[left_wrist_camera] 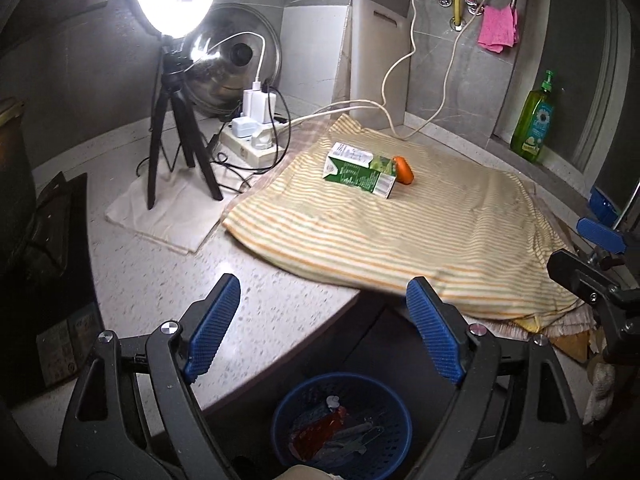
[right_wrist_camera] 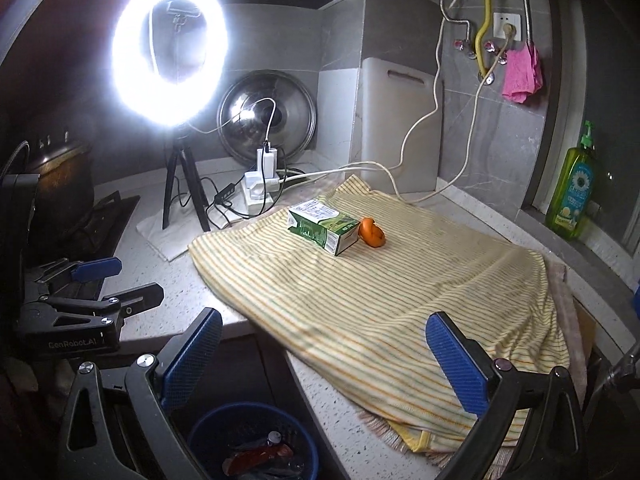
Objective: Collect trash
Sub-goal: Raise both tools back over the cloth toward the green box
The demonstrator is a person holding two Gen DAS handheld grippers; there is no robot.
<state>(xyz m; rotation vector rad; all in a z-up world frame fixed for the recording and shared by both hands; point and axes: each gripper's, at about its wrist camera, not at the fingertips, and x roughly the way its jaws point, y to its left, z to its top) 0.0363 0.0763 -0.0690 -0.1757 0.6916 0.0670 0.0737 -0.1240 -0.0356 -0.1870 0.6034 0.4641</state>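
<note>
Left wrist view: the blue trash basket (left_wrist_camera: pixel 342 424) below the counter is half hidden, contents hard to make out. The left gripper (left_wrist_camera: pixel 324 330) is wide apart, empty. Right wrist view: the right gripper (right_wrist_camera: pixel 324 364) is spread wide too, holding nothing. The green carton (right_wrist_camera: pixel 323 231) lies far back on the striped cloth (right_wrist_camera: pixel 400 300), orange peel (right_wrist_camera: pixel 372 233) touching its right end.

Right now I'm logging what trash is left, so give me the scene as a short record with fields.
left gripper: open, empty, above the bin
right gripper: open, empty
trash on cloth: green and white drink carton lying flat; orange peel-like piece right beside it
surface: yellow striped cloth on speckled countertop
bin: blue plastic basket on the floor below the counter edge, already holding red wrapper
</note>
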